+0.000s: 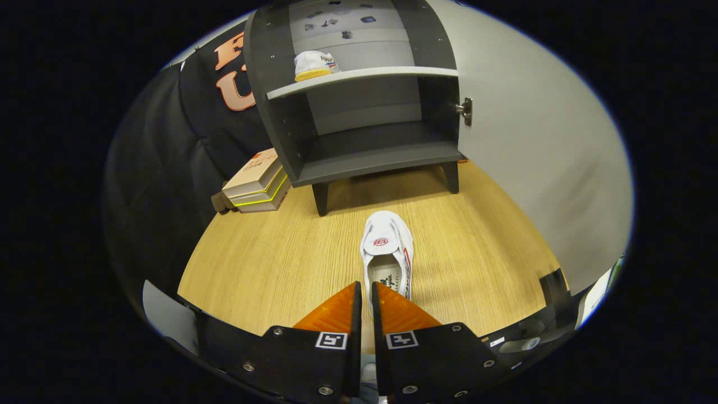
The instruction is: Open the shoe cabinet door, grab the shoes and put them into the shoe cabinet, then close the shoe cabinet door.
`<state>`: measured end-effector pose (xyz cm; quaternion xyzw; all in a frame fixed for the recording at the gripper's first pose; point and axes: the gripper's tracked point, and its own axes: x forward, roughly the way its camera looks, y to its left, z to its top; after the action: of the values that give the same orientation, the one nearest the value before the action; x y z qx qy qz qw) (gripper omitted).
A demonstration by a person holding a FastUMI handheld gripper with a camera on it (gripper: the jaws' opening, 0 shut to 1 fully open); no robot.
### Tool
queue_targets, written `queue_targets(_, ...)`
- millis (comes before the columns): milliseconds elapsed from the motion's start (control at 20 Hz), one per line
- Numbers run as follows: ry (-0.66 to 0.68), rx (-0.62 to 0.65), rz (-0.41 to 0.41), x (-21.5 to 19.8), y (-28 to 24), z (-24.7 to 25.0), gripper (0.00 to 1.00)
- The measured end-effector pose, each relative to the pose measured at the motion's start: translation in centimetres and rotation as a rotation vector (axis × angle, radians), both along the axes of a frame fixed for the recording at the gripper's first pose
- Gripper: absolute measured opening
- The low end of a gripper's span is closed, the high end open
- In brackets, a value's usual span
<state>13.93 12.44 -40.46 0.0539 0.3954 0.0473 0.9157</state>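
Shoe cabinet (359, 112) stood at the far side of the wooden floor (269, 258), door (538, 168) swung wide open to the right, hinge (465, 111) visible on the right wall of the carcass. So step one looked done.

One white shoe (315, 64) already sat on the upper shelf (364, 78), toward its left end. Lower compartment held nothing I could see.

Second white shoe (387, 255) lay on the floor in front of the cabinet, between its legs and the gripper (366, 297), long axis running near-to-far. Its near end reached right up to the fingertips.

Fingers were nearly closed, only a thin gap between them, and the near rim of the floor shoe appeared to sit in that gap. Couldn't confirm both fingers were actually pressing on it; the contact spot was hidden by the fingers themselves. Call it a probable pinch on the rim, not verified.

Stack of books (258, 182) lay on the floor to the left of the cabinet, clear of the path.

Progress judgement: roughly halfway. Door open, one shoe stowed. Left: lift the floor shoe, place it in the cabinet, then swing the door shut from the right.
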Motion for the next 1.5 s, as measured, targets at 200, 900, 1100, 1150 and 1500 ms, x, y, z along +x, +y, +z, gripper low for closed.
queue_targets(200,0.045,-0.002,0.018,1.9,0.5,-3.4,0.11)
queue_targets(900,0.086,0.03,0.011,8.7,1.9,-10.5,0.11)
queue_targets(1100,0.051,0.02,0.016,8.9,1.8,-10.3,0.05)
queue_targets(1150,0.041,0.018,0.021,8.9,1.7,-10.1,0.03)
queue_targets(1500,0.021,0.027,0.009,7.1,0.7,-7.1,0.01)
